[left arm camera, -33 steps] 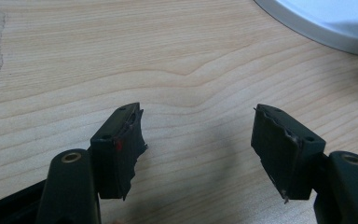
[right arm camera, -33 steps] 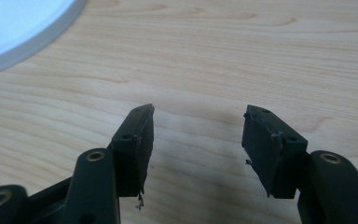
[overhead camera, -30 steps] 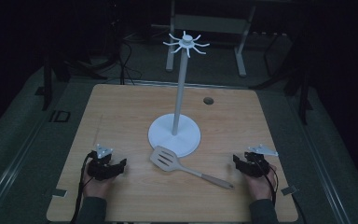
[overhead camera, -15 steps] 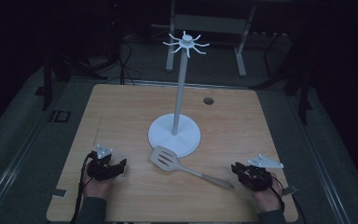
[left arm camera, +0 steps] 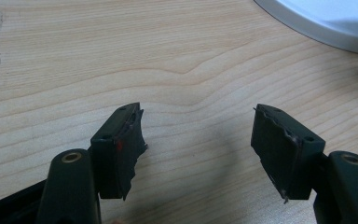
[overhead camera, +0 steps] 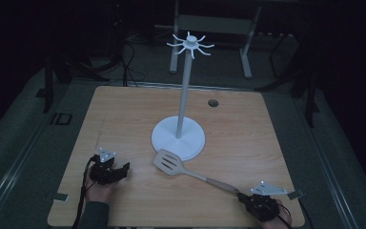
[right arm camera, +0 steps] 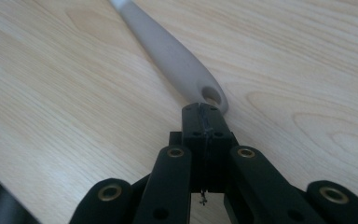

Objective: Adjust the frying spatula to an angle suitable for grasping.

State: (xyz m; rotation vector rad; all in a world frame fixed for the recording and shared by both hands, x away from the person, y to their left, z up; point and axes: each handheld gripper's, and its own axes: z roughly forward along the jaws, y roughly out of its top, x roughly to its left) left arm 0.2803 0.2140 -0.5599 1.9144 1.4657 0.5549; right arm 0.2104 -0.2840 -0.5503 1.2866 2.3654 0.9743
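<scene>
A pale slotted spatula (overhead camera: 195, 174) lies flat on the wooden table (overhead camera: 124, 119), its head near the white hook stand (overhead camera: 178, 138) and its handle pointing to the near right corner. My right gripper (overhead camera: 242, 195) sits at the handle's end. In the right gripper view its jaws (right arm camera: 204, 112) have just been closing and now meet with nothing between them. The handle's holed tip (right arm camera: 210, 95) lies just beyond their tips. My left gripper (overhead camera: 123, 168) rests at the near left, open over bare wood (left arm camera: 198, 135), with the stand's base (left arm camera: 326, 23) ahead of it.
The stand's tall pole carries a ring of hooks (overhead camera: 189, 44) high above the table's middle. A small round hole (overhead camera: 213, 102) is set in the far right of the tabletop. The near table edge is close behind both hands.
My right gripper has moved toward the near edge, down to the end of the spatula's handle, and its jaws have closed. The left gripper and the spatula have stayed put.
</scene>
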